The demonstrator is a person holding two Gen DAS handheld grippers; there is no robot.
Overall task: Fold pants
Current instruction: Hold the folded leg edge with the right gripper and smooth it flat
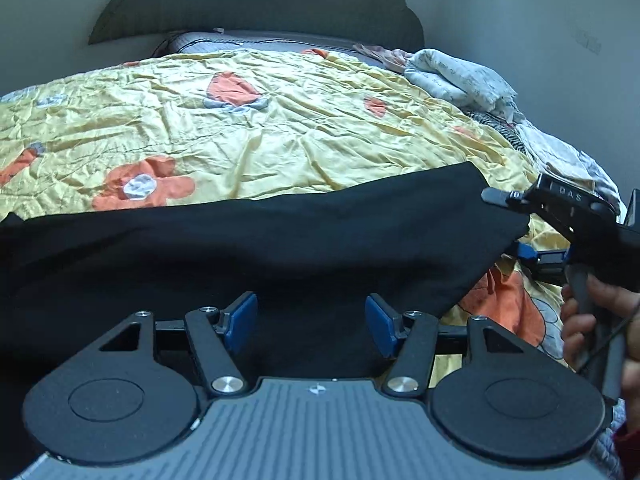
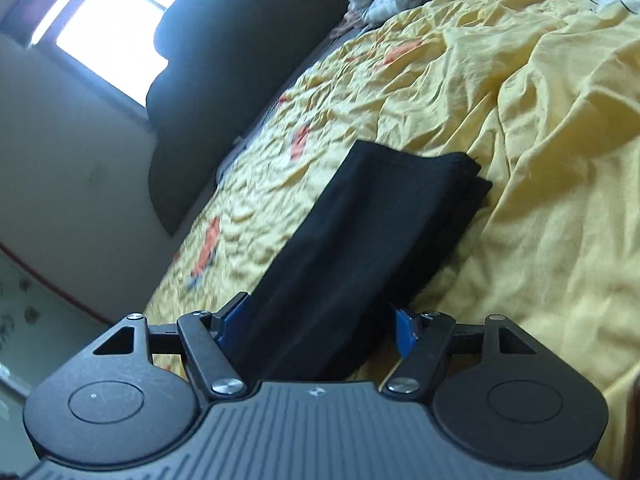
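Observation:
The black pants [image 1: 256, 248] lie in a long folded band across the near side of a yellow flowered bedspread [image 1: 280, 128]. My left gripper [image 1: 311, 322] is open, its blue pads [image 1: 240, 320] spread over the pants' near edge. My right gripper [image 2: 320, 330] is open too, its blue pads either side of the pants [image 2: 360, 240], which run away from it to a squared far end. In the left wrist view the right gripper [image 1: 520, 252] sits at the pants' right end, held by a hand [image 1: 592, 320].
The yellow bedspread [image 2: 540, 160] is wrinkled. A heap of white and grey bedding [image 1: 460, 76] lies at the far right of the bed. A dark headboard [image 1: 256, 4] and wall stand behind. A bright window [image 2: 108, 28] shows in the right wrist view.

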